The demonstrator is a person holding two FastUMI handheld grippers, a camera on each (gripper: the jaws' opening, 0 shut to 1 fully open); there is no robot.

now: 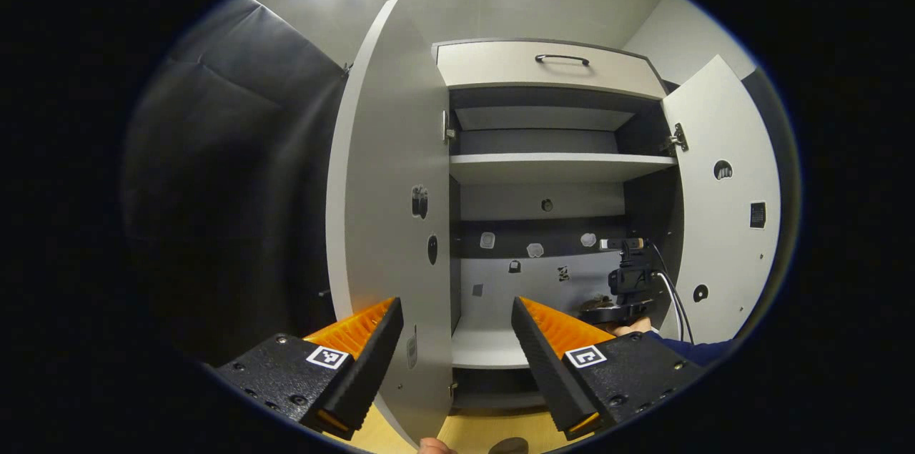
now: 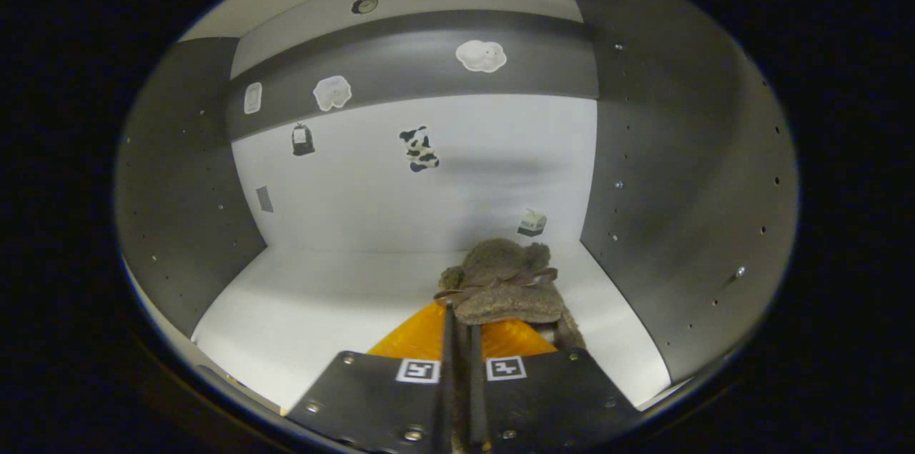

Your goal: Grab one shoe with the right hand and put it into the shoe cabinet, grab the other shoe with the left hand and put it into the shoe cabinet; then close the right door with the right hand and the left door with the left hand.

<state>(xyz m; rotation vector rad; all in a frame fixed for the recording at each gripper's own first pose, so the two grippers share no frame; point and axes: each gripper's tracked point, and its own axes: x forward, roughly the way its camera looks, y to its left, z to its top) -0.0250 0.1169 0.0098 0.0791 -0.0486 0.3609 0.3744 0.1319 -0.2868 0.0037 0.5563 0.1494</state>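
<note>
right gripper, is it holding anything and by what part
The right gripper is shut on the fuzzy brown shoe, pinching its near edge inside the cabinet's lower compartment. The left gripper is open and holds nothing.

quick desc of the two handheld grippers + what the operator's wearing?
Left gripper: two wedge-shaped fingers with ribbed inner faces on black bolted mounts, a square black-and-white marker on each mount. Right gripper: the same black screwed plates with two square markers side by side. Seen from the left gripper view, the right gripper is a black body with black and white cables trailing off it. The person's sleeve is dark blue.
</note>
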